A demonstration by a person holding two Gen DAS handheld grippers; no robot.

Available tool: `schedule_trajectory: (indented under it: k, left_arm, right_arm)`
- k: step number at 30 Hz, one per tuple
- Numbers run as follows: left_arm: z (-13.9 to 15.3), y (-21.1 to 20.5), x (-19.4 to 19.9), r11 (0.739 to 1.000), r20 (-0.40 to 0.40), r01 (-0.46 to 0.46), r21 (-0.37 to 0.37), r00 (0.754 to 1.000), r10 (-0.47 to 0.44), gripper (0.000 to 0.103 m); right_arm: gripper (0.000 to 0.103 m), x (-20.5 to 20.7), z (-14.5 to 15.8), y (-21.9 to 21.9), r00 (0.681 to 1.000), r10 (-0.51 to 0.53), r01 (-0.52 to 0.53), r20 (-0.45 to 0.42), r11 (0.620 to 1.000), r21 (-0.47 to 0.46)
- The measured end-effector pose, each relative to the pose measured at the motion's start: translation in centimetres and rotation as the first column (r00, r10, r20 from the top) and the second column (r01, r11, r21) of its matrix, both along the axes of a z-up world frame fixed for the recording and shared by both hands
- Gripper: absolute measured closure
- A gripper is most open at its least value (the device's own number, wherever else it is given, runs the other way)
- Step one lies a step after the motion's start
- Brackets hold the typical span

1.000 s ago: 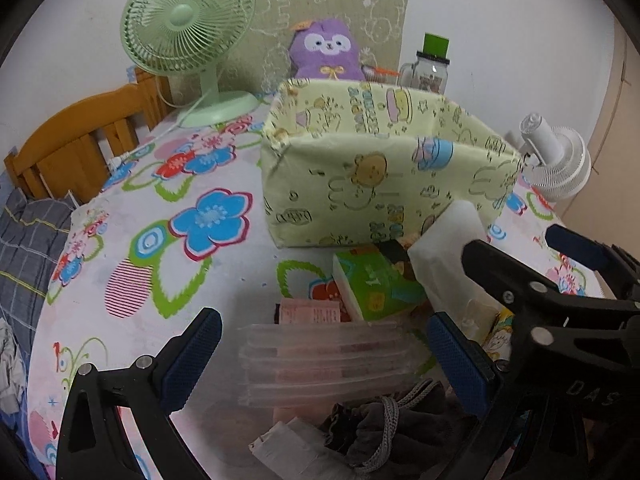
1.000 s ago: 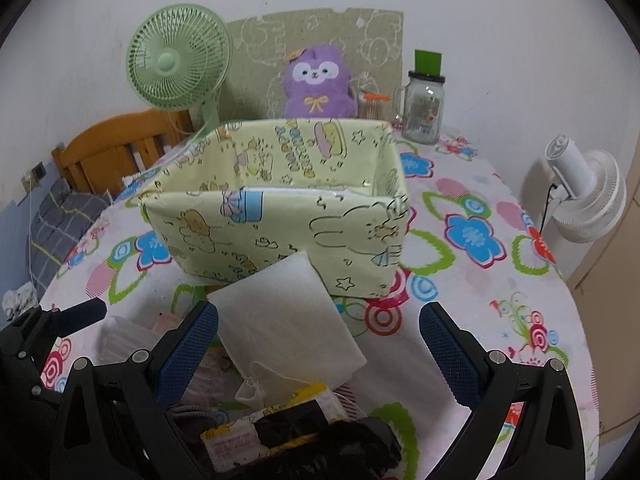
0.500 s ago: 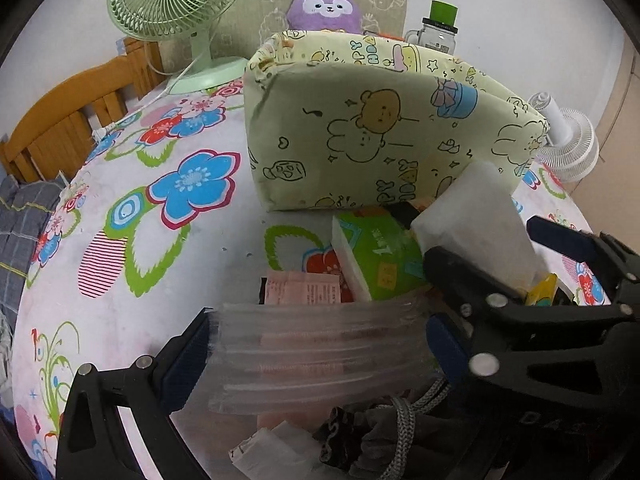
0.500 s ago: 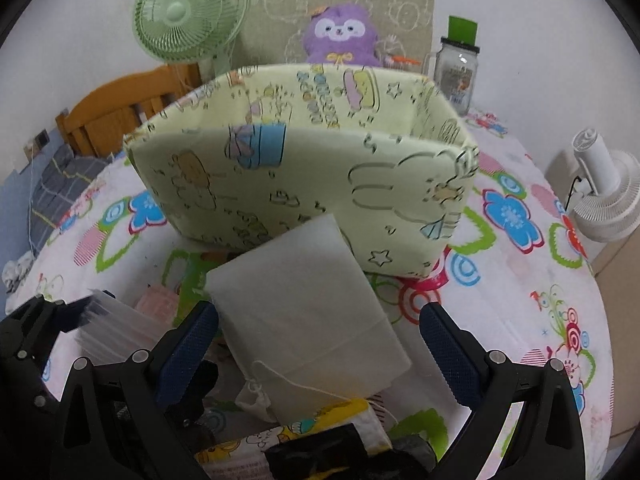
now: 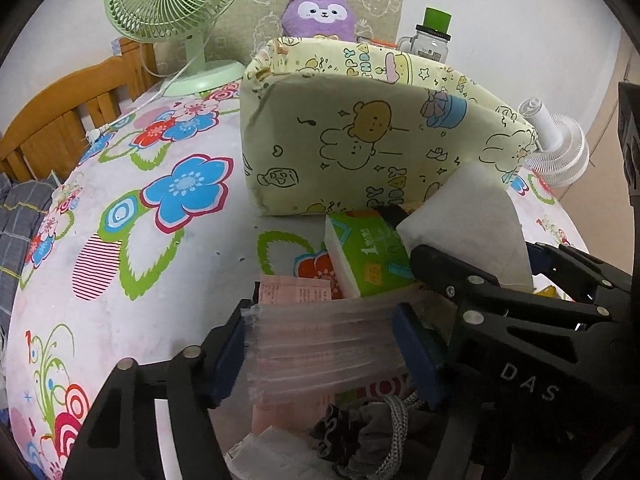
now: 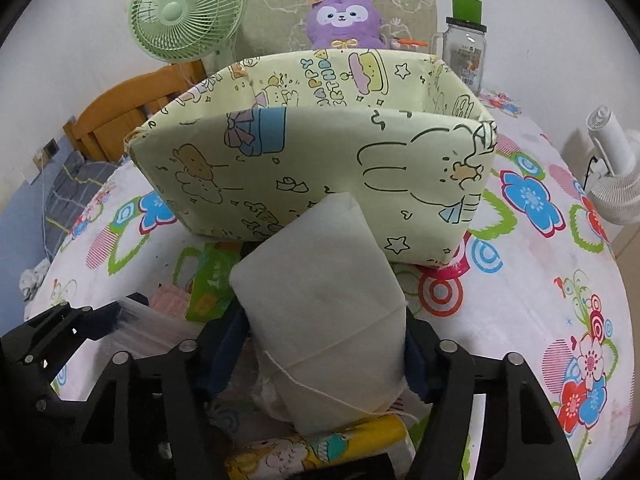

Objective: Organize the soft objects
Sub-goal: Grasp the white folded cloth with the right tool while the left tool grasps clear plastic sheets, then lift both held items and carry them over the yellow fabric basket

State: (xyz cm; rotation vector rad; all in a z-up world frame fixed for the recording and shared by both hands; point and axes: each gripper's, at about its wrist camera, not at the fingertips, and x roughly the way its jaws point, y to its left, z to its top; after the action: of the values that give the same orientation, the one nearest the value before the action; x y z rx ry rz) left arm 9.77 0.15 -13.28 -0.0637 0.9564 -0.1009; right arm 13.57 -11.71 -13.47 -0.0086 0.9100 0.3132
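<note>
Now holding two soft things at once, both just in front of the yellow fabric storage box [image 6: 320, 152]. White cloth pouch [image 6: 324, 312] squeezed between the pads of the right gripper [image 6: 326, 356], whose jaws have just been closing. Stack of clear plastic bags [image 5: 320, 344] clamped in the left gripper [image 5: 324, 354], jaws also just closing. Better to lift both straight up before moving toward the box, to clear its near wall. Keep grip gentle: pouch already bulges. Avoid dragging the green tissue pack [image 5: 368, 256], lying between bags and box.
</note>
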Motion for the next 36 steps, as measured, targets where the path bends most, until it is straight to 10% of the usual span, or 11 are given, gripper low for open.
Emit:
schedule_trajectory:
  k: [17,36]
  left_arm:
    - [2.2,0.0,-1.9,0.997,0.051,0.046,-0.062,0.998,-0.042,0.077]
    - [5.1,-2.7,-3.4,0.988,0.100,0.120,-0.094,0.989,-0.110,0.091]
  right_arm:
    - [0.046,-1.6,2.3,-0.9,0.998,-0.032,0.031,0.062,0.999,0.022]
    - [0.045,-4.7,5.7,-3.4,0.986,-0.092,0.086,0.140,0.995,0.047]
